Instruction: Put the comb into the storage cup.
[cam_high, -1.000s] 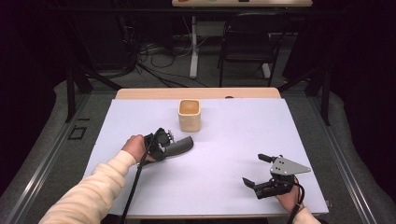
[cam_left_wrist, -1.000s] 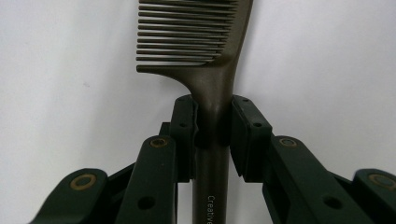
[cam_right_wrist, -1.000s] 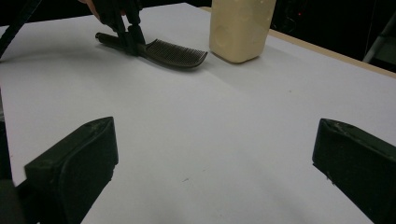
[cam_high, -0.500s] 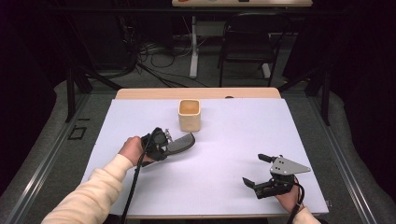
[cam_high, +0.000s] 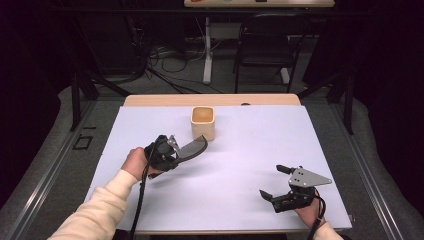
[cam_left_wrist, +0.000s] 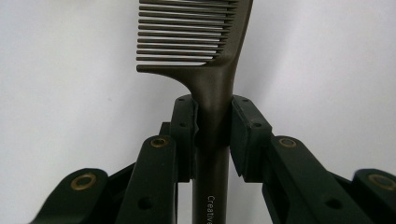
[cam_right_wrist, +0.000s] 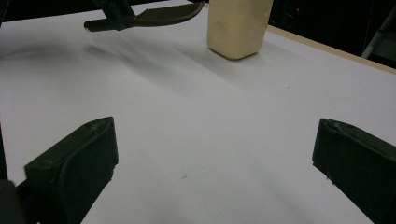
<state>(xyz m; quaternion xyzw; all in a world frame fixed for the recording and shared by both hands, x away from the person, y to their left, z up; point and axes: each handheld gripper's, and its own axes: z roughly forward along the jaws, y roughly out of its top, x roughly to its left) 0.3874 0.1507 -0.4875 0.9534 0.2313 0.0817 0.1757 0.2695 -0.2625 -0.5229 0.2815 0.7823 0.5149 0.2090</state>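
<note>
A dark brown comb (cam_high: 193, 146) hangs just above the white table, its toothed end close to a cream square cup (cam_high: 203, 122). My left gripper (cam_high: 176, 150) is shut on the comb's handle left of the cup. In the left gripper view both pads clamp the handle (cam_left_wrist: 212, 116) and the teeth (cam_left_wrist: 182, 32) point away. My right gripper (cam_high: 272, 181) rests near the table's front right with its jaws wide open and nothing between them. In the right gripper view the comb (cam_right_wrist: 163, 15) and the cup (cam_right_wrist: 238, 25) lie far ahead of that open gripper (cam_right_wrist: 215, 158).
A white sheet (cam_high: 250, 150) covers the table, with a wooden strip (cam_high: 210, 100) showing along the far edge. Behind the table stand a dark chair (cam_high: 262, 50) and a white pole (cam_high: 207, 50) among floor cables. Dark floor surrounds the table.
My left gripper has carried the comb slightly up and away, bringing its toothed end nearer the cup. The right gripper has not moved.
</note>
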